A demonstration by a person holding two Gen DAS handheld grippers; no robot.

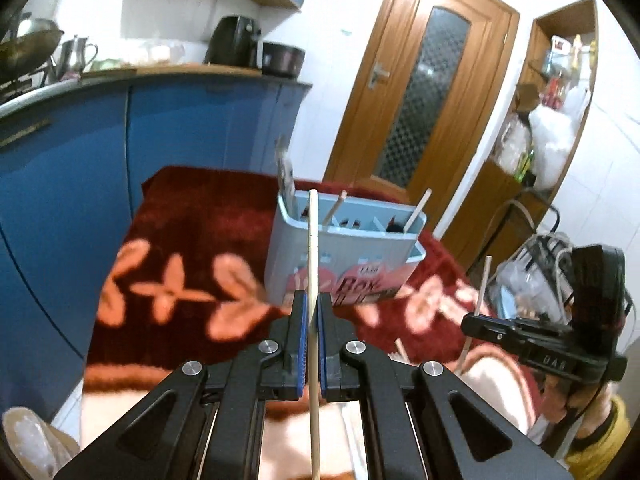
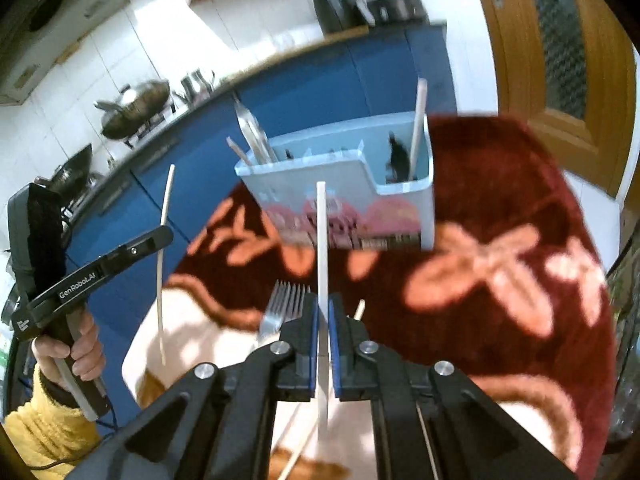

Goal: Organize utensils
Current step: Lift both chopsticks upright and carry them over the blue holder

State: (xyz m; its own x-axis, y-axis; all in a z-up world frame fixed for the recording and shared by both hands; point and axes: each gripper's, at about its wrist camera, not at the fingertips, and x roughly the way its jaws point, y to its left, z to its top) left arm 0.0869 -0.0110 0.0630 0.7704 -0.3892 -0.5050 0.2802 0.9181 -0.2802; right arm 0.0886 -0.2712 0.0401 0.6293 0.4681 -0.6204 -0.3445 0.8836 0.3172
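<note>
Black left gripper [image 2: 160, 240] holding a chopstick [image 2: 161, 264] reads "GenRobot.AI".

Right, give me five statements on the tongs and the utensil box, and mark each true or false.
1. The left tongs grip a pale wooden chopstick. True.
2. The right tongs are open and hold nothing. False: they clamp a white flat stick.
3. The light-blue plastic utensil box stands on a red flowered cloth. True.
4. The box lies tipped over. False: upright.
5. A silver metal fork lies on the cloth. True.
</note>
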